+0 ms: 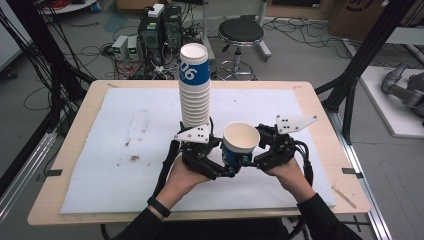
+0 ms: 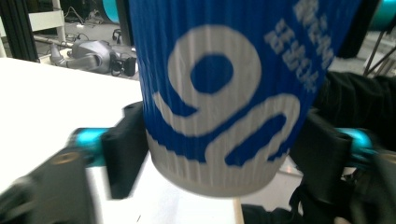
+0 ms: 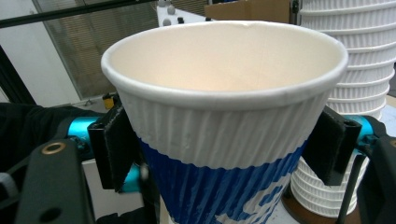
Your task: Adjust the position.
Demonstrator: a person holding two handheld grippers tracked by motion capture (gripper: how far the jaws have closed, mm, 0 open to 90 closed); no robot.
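Note:
A single blue-and-white ribbed paper cup point(image 1: 240, 144) stands upright in the air just above the white mat, between both grippers. My left gripper point(image 1: 226, 169) reaches in from the left at the cup's point(image 2: 219, 93) lower blue part, and its black pads point(image 2: 125, 148) lie against both sides. From the right, my right gripper point(image 1: 252, 157) takes the cup point(image 3: 224, 135) higher up, just under the rim, pads point(image 3: 114, 144) pressed on its ribbed wall. Just behind the left gripper rises a tall stack of the same cups point(image 1: 194, 90), which is also at the right edge of the right gripper view point(image 3: 357, 93).
The white foam mat point(image 1: 125, 130) covers most of the wooden table point(image 1: 80, 150), with a few brown stains left of centre. Beyond the far edge are a stool point(image 1: 241, 31), computer cases point(image 1: 159, 30) and floor cables. Black frame posts point(image 1: 360, 60) stand at the right.

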